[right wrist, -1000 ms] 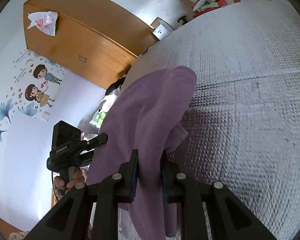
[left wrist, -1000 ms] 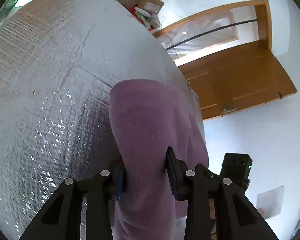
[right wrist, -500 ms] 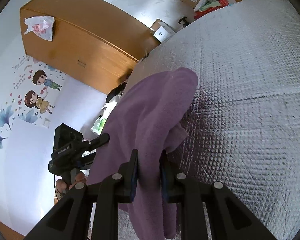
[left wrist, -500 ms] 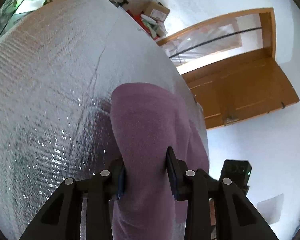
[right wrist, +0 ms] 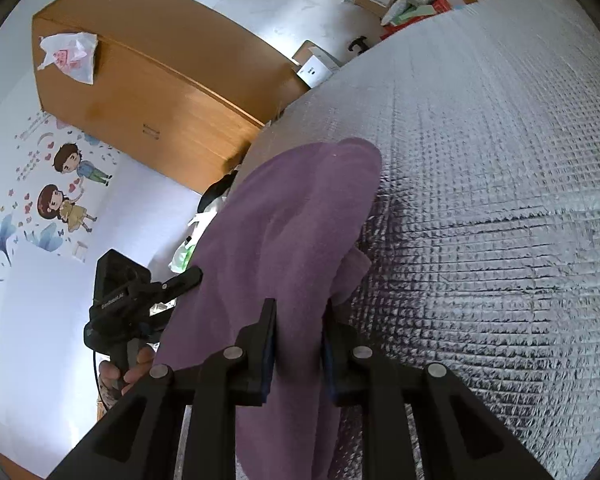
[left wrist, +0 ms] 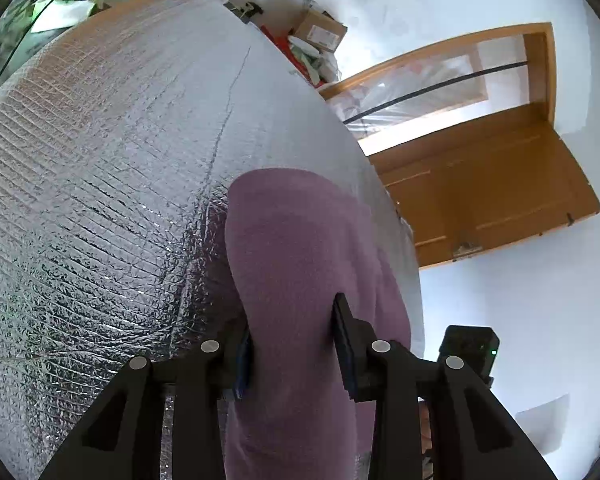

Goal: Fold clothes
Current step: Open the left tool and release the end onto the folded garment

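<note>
1. While both grippers pinch the cloth (left wrist: pixel 300 248), lower it evenly onto the mat (left wrist: pixel 100 184), hands level.
2. Left gripper (left wrist: pixel 292 344) and right gripper (right wrist: pixel 298 340) each clamp a bunched edge.
3. Cloth hangs over the mat's near edge, long axis running between the grippers.
</note>
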Motion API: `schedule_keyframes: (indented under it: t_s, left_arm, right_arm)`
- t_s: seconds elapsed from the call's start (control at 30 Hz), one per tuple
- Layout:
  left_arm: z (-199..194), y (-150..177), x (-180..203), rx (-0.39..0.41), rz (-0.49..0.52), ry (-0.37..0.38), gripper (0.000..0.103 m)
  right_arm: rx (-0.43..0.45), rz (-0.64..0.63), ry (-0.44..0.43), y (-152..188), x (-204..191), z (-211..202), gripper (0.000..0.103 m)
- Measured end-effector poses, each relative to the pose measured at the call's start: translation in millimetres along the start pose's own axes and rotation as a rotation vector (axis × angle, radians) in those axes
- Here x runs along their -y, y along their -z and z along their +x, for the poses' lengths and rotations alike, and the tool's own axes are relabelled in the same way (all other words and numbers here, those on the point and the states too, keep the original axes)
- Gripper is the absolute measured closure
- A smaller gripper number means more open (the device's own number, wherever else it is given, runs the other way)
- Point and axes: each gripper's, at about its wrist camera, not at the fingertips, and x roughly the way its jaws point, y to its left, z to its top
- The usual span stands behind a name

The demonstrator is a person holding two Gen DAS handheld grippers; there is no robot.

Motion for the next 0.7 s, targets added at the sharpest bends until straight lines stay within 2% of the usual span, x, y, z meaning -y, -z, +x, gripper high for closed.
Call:
schedule_keyframes:
  t_s: [0.13,0.27,0.33,0.47,0.57,0.7]
  left_arm:
    - [-4.6,1.3,-8.9,-0.002,-0.008,-0.006,0.063]
    - [-11.1,4.1,-17.0,-0.005,-0.021,-0.015,0.061]
    - [-17.1,7.5,-16.8,0.008,-0.020,-0.040,0.060]
    - [-30.4,17.8,-5.1,0.049,0.023,-0.105,0.060]
    - [-45.6,31.2,6.9,0.117,0.059,-0.155,0.060]
    - [-59.3,55.8,28.6,0.192,0.167,-0.294,0.060]
  right_arm:
    - [0.002,-0.024,0.037,1.8,0.9,2.1,0.079]
    - [0.005,-0.054,0.094,-1.2,-5.6,6.9,0.068]
    - [0.013,-0.065,0.116,-1.0,-8.7,5.0,0.067]
    - [0.044,-0.140,0.213,2.0,-25.3,2.6,0.062]
    - [0.089,-0.225,0.297,11.7,-43.5,-4.3,0.062]
    - [0.129,-0.282,0.387,29.7,-63.0,-13.6,0.062]
